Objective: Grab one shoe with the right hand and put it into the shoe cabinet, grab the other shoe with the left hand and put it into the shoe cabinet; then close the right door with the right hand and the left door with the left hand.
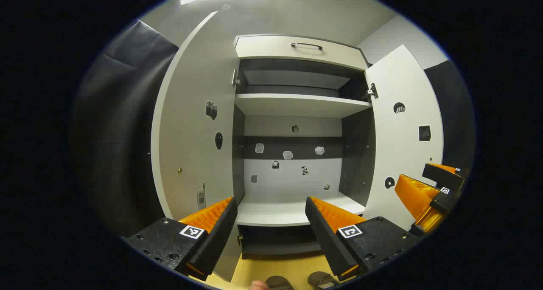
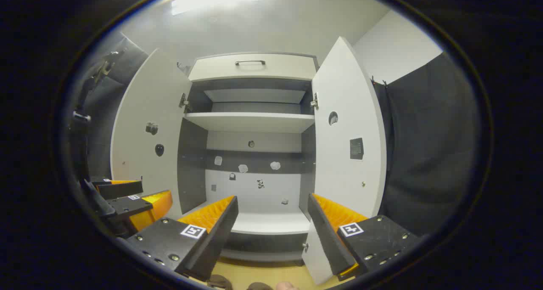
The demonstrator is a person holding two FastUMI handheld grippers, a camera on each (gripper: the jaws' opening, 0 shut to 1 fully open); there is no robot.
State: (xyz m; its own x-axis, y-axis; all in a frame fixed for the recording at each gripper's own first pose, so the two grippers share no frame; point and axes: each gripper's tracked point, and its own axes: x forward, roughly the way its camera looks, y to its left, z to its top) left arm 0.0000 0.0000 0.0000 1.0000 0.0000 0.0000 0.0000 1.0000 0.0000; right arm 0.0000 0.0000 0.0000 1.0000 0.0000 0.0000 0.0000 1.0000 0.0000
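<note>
Both hand-held grippers face the shoe cabinet point(image 1: 297, 154), its 2 doors swung wide. The left gripper point(image 1: 271, 235) is spread apart with nothing between its fingers; straight ahead of it lies the bare lower shelf point(image 1: 271, 211), with the left door point(image 1: 191, 133) off to its left side and the right door point(image 1: 398, 145) to its right. Below and just ahead of its fingertips, at the bottom edge of the left gripper view, 2 brownish shoes point(image 1: 320, 278) sit on the pale wooden floor point(image 1: 275, 266) — the pair only partly in frame.

The right gripper point(image 2: 271, 235) is likewise released and empty, pointed at the same shelf from a little farther back. In the right gripper view the shoes appear as dark slivers under its fingers, at the lower rim. The left gripper view catches the right gripper at its far right, beside the right door; the right gripper view catches the left gripper at its lower left, in front of the left door. A top drawer with a handle point(image 2: 250, 62) crowns the cabinet.
</note>
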